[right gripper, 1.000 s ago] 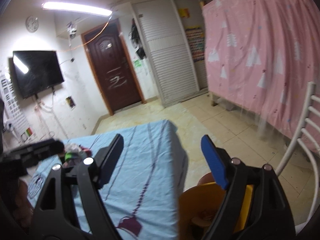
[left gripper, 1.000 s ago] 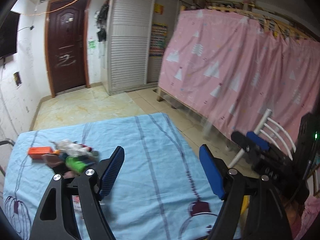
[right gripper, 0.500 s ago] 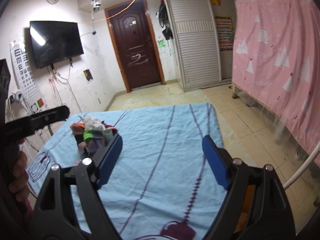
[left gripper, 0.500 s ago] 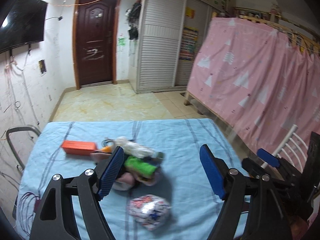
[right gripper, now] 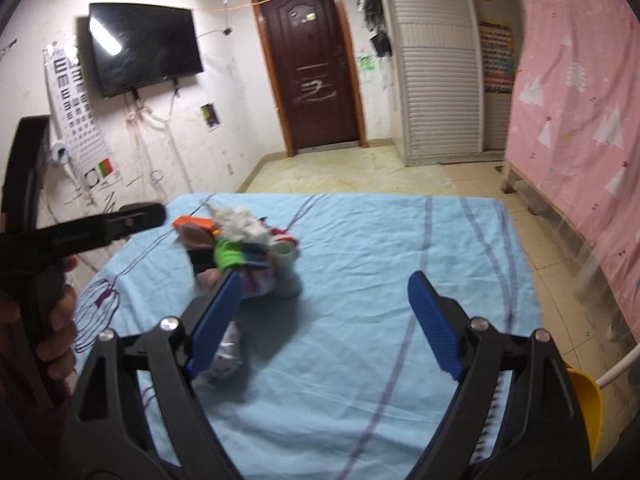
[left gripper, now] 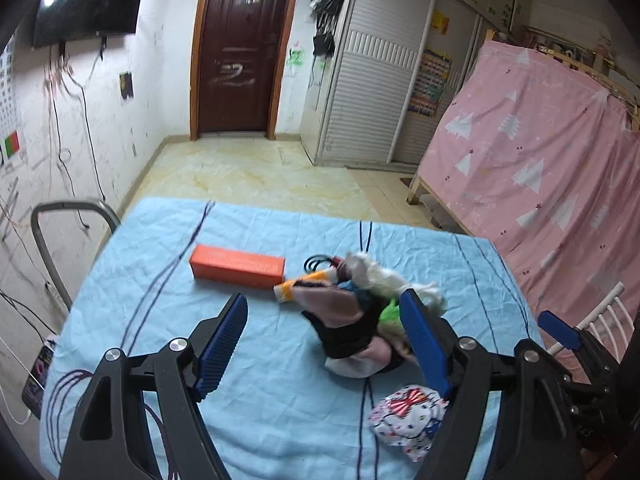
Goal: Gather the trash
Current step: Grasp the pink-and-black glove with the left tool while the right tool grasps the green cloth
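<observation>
**Trash heap on blue-clothed table, both claws released**

Left wrist view: left gripper [left gripper: 324, 344] spread wide, nothing between its blue pads [left gripper: 224, 340], poised above the table [left gripper: 160, 264]. Trash heap [left gripper: 360, 312] of mixed wrappers and scraps lying near mid-table, ahead of and partly behind the right-hand pad. Orange box [left gripper: 238, 266] flat on the cloth just left of the heap, its far end near a striped orange-and-white piece at the heap's edge. Crumpled patterned wrapper [left gripper: 408, 420] lying apart from the heap, nearer the camera, partly hidden by the right finger. Right gripper's blue tip [left gripper: 558, 330] visible at the right margin, off the table edge. Metal chair frame [left gripper: 68, 240] at the table's left side; shown in this view only.

Right wrist view: right gripper [right gripper: 324, 324] likewise spread, holding nothing, over the table's near half. Trash heap [right gripper: 240, 248] ahead and to the left, partly covered by the left-hand pad. Pale cup-like piece [right gripper: 288, 272] at the heap's right side, not discernible in the other view. Orange box [right gripper: 194, 222] reduced to a sliver behind the heap. Yellow bin [right gripper: 588, 408] at lower right beside the table, seen only here. Left gripper's black body [right gripper: 92, 228] and the hand [right gripper: 56, 332] holding it at the left margin. Wall-mounted television [right gripper: 144, 48] in full.
</observation>
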A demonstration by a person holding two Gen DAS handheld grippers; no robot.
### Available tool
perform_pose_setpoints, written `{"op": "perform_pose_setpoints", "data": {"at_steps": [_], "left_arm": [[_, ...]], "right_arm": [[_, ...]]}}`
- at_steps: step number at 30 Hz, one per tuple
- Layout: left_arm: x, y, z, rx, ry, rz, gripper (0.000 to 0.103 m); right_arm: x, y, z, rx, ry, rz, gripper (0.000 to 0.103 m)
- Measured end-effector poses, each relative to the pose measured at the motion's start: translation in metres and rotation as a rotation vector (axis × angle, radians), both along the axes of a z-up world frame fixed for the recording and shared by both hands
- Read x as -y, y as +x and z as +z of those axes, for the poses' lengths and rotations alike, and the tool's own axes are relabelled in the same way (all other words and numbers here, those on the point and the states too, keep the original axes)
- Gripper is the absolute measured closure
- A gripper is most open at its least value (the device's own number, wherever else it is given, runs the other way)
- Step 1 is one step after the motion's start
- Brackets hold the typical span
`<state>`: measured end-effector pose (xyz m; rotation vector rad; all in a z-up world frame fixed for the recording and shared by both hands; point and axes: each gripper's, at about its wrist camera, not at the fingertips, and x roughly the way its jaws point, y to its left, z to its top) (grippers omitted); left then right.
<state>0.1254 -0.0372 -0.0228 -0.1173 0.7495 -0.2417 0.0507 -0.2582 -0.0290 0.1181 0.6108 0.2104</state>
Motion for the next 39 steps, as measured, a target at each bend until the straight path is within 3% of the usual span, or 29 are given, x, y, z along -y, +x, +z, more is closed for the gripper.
{"op": "perform_pose_setpoints", "data": {"at_steps": [10,16,17,18,20,23,35,39], "left_arm": [[-0.005,0.035,-0.045,-0.157,-0.100,-0.035,0.033],[0.002,0.047,-0.058,-0.193,-0.162,-0.060,0.034],[0.004,0.047,-0.060,-0.187,-0.166,-0.064,0.037],[0.006,0.047,-0.061,-0.181,-0.167,-0.075,0.056],[0.010,0.047,-0.064,-0.194,-0.164,-0.105,0.075],[0.014,0.040,-0.061,-0.157,-0.147,-0.111,0.079],[-0.022,0.008,-0.020,-0.010,-0.156,-0.021,0.079],[-0.039,0.003,-0.010,0.013,-0.175,0.006,0.079]], "right_arm": [[-0.038,0.018,-0.012,-0.046,-0.061,0.093,0.021],[-0.044,0.025,-0.016,-0.070,-0.071,0.103,0.021],[-0.045,0.026,-0.016,-0.072,-0.073,0.107,0.021],[-0.046,0.027,-0.017,-0.074,-0.075,0.112,0.021],[-0.050,0.029,-0.017,-0.078,-0.083,0.124,0.021],[-0.056,0.032,-0.018,-0.082,-0.090,0.140,0.021],[-0.082,0.044,-0.021,-0.107,-0.118,0.195,0.022],[-0.085,0.049,-0.027,-0.144,-0.121,0.195,0.037]]}}
